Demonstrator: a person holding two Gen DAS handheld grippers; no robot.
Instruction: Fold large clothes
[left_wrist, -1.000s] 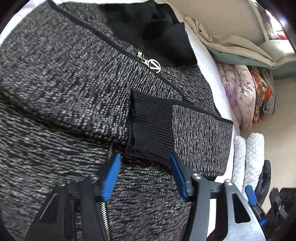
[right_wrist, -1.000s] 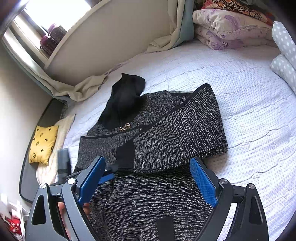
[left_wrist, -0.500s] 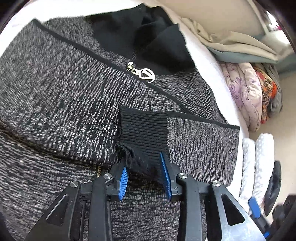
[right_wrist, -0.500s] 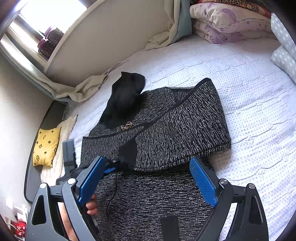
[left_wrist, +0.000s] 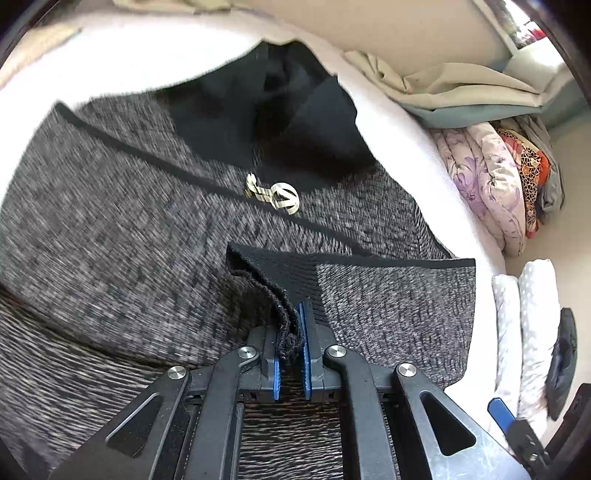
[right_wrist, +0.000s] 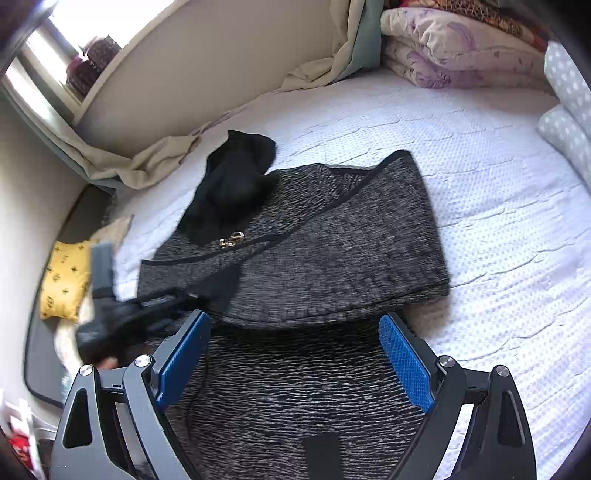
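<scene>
A large black-and-grey marled zip jacket (right_wrist: 332, 254) with a black hood (right_wrist: 232, 184) lies on the white bed, its sleeves folded across the chest. My left gripper (left_wrist: 291, 325) is shut on the sleeve's black ribbed cuff (left_wrist: 273, 273) and lifts it off the body. A gold zip pull (left_wrist: 277, 194) lies beyond the cuff. My right gripper (right_wrist: 295, 354) is open and empty above the jacket's lower half. The left gripper also shows in the right wrist view (right_wrist: 147, 314), blurred, at the jacket's left edge.
The white textured bedspread (right_wrist: 498, 221) stretches to the right. Folded floral quilts (right_wrist: 450, 48) and dotted pillows (right_wrist: 565, 110) are stacked at the far right. A beige curtain (right_wrist: 155, 162) lies along the wall. A yellow cushion (right_wrist: 62, 280) sits left of the bed.
My left gripper has closed on the black cuff and raised it. The right gripper has stayed open over the jacket's lower part, drawing slightly back.
</scene>
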